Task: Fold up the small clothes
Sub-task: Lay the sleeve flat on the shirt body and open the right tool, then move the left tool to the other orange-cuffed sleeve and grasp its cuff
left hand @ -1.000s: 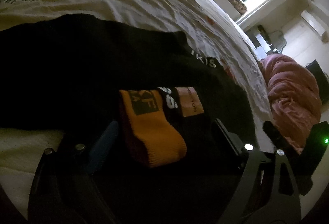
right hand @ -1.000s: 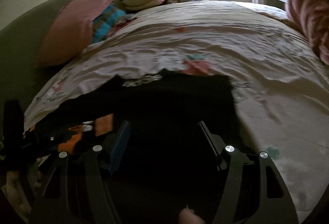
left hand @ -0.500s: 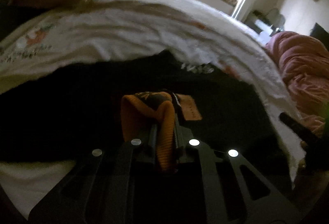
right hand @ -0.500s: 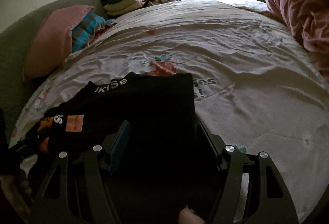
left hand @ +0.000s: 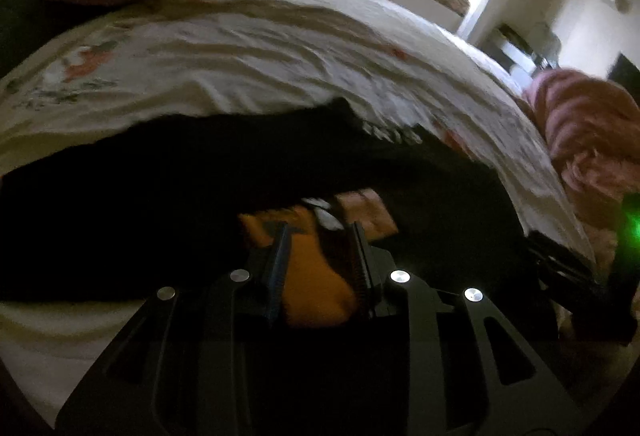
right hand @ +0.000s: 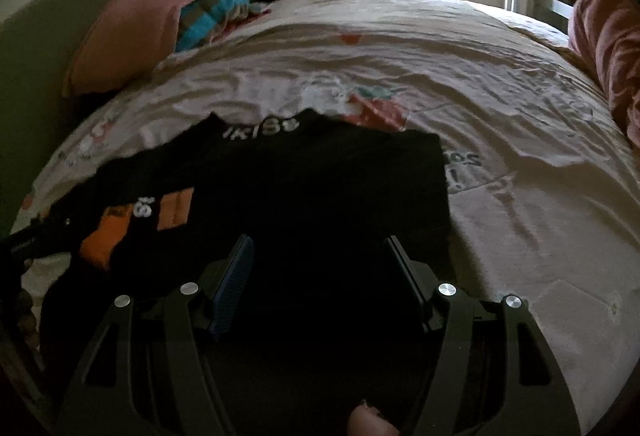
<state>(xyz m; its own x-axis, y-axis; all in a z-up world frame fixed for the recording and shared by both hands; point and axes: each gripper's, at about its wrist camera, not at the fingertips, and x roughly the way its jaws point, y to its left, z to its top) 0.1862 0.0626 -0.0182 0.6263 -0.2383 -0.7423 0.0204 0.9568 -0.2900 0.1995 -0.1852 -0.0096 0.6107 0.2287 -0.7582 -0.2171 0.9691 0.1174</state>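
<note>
Since half a second ago, left gripper [left hand: 320, 256] is staying clamped on orange cuff [left hand: 316, 288]; right gripper [right hand: 320, 276] is hovering wide open, empty, over black garment [right hand: 320, 187].

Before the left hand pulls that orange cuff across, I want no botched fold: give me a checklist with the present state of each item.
1. Left gripper jaws around the orange cuff: ok, cuff sits between them, though a gap shows and firm clamping cannot be told.
2. Right gripper free: ok, jaws wide open above the black garment, holding nothing.
3. Garment lying flat on the bedsheet: ok on the right side; left part too dark to tell.
4. Only the cuff layer caught: cannot tell, fabric under the jaws is hidden.
5. Fold path free of the pink blanket and pink pillow: ok, both lie away from the garment.
</note>
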